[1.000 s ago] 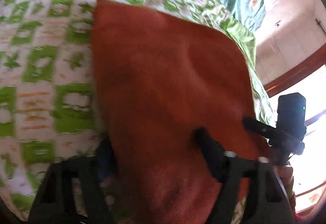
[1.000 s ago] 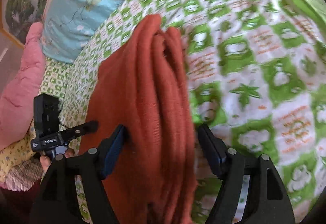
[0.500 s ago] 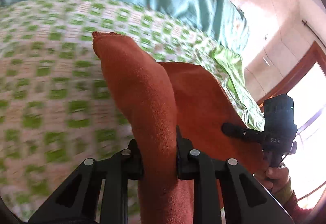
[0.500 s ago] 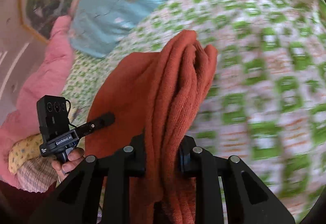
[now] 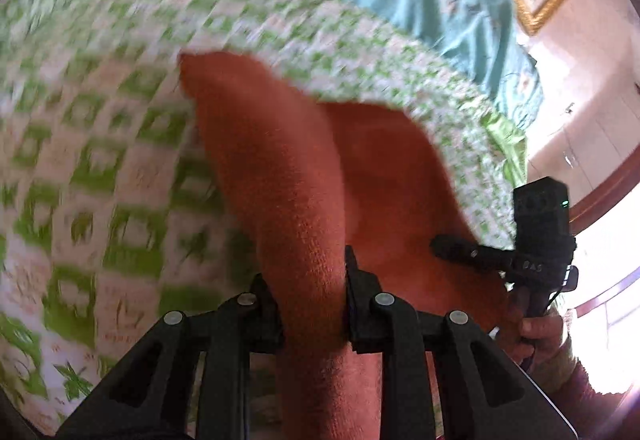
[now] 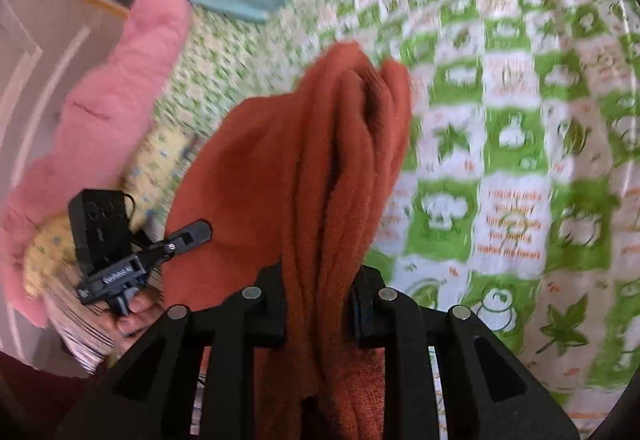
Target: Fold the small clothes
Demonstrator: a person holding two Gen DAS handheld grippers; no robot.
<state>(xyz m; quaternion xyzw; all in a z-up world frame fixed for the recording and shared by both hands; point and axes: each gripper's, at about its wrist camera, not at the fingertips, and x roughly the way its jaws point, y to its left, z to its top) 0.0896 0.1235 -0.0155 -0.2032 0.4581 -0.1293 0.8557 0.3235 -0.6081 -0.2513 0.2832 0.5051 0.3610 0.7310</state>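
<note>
So a second ago both sets of jaws were open around the flat rust-red cloth (image 5: 304, 208); now both have clamped down and lifted their corners off the bed (image 5: 100, 168). That means the fold is properly underway. On the left, the left gripper (image 5: 310, 304) pinches one bunched edge, angled up and forward. The cloth sags between them over the green checked quilt. On the right, the right gripper (image 6: 320, 304) grips a thicker, pleated wad, tilted the same way.
</note>
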